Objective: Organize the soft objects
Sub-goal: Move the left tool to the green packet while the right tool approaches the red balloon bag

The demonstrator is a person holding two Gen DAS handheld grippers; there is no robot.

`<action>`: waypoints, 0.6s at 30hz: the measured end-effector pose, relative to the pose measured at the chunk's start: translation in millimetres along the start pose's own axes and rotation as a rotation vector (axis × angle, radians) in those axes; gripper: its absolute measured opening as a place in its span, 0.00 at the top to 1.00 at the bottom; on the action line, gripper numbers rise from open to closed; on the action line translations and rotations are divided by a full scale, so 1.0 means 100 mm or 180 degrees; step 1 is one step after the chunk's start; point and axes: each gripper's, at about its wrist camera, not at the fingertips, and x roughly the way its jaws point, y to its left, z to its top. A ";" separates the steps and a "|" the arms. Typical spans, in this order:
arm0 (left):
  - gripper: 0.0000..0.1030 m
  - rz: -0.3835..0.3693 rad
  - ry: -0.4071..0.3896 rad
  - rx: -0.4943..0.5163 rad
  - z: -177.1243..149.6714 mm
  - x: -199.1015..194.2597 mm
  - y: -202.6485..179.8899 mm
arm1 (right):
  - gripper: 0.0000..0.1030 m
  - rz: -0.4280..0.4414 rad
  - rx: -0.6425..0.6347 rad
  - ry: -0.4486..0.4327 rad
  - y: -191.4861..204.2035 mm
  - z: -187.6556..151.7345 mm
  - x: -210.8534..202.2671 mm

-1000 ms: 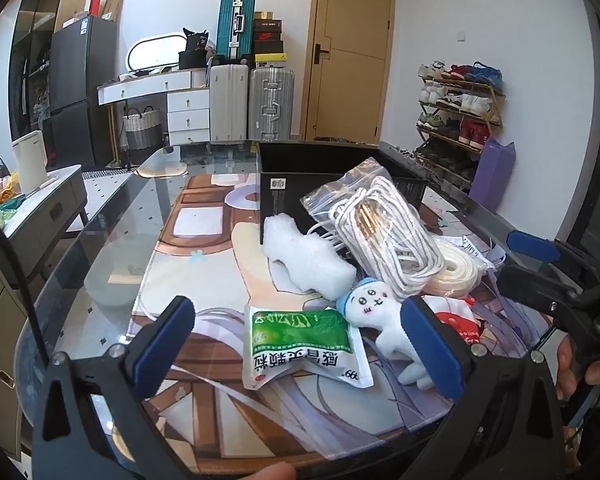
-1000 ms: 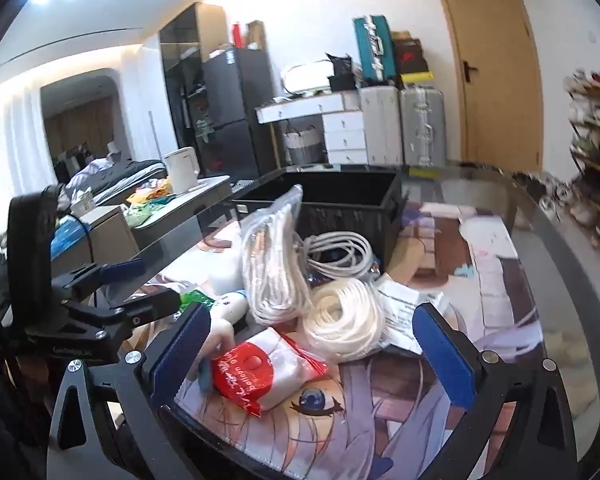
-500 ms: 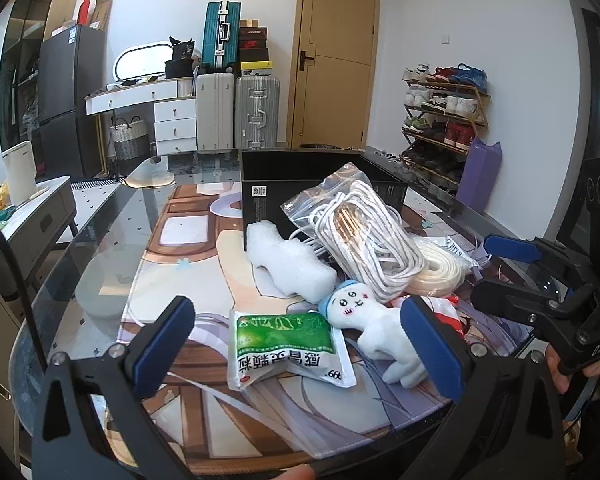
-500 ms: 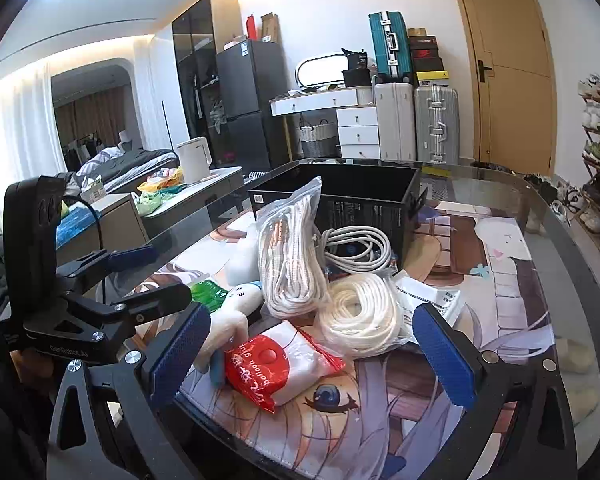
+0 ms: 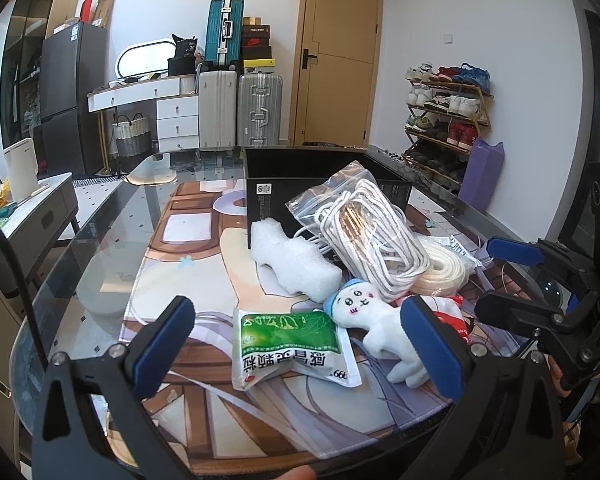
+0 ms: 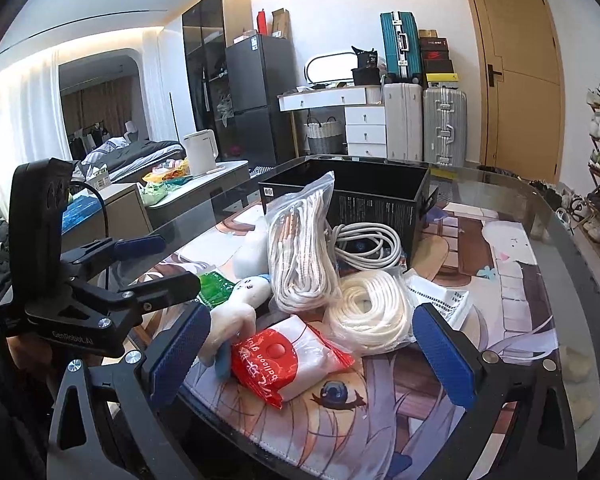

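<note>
A pile of soft things lies on the printed mat in front of a black box (image 5: 324, 168): a green pouch (image 5: 292, 344), a white plush doll (image 5: 376, 328) with a blue cap, a white foam piece (image 5: 292, 260), a bagged white rope (image 5: 372, 232), a cream cord coil (image 6: 366, 306) and a red-and-white packet (image 6: 288, 356). My left gripper (image 5: 300, 348) is open and empty, hovering just before the pouch and doll. My right gripper (image 6: 310, 352) is open and empty, near the red packet and coil.
The glass table (image 5: 100, 240) carries a printed mat (image 6: 500, 280). A white cable (image 6: 364, 244) and a printed leaflet (image 6: 440, 300) lie by the box. Suitcases, drawers, a door and a shoe rack (image 5: 448, 120) stand behind.
Both grippers have drifted slightly; the pile has shifted a little in each view. Nothing was taken hold of, and both stay open.
</note>
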 end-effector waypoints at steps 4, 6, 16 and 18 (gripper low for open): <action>0.00 -0.0007 0.0013 -0.0009 0.00 0.00 0.01 | 0.00 -0.0009 0.0046 -0.0032 -0.02 0.01 -0.01; 0.00 -0.0006 0.0014 -0.0002 0.00 0.00 0.01 | 0.00 0.0002 0.0084 -0.0033 -0.04 0.01 -0.02; 0.00 0.0001 0.0013 -0.0006 0.00 0.02 0.02 | 0.00 0.0009 0.0213 -0.0001 -0.10 0.01 -0.02; 0.00 -0.0007 0.0014 -0.0008 0.00 0.02 0.02 | 0.00 -0.0015 0.0216 -0.0009 -0.10 0.01 -0.01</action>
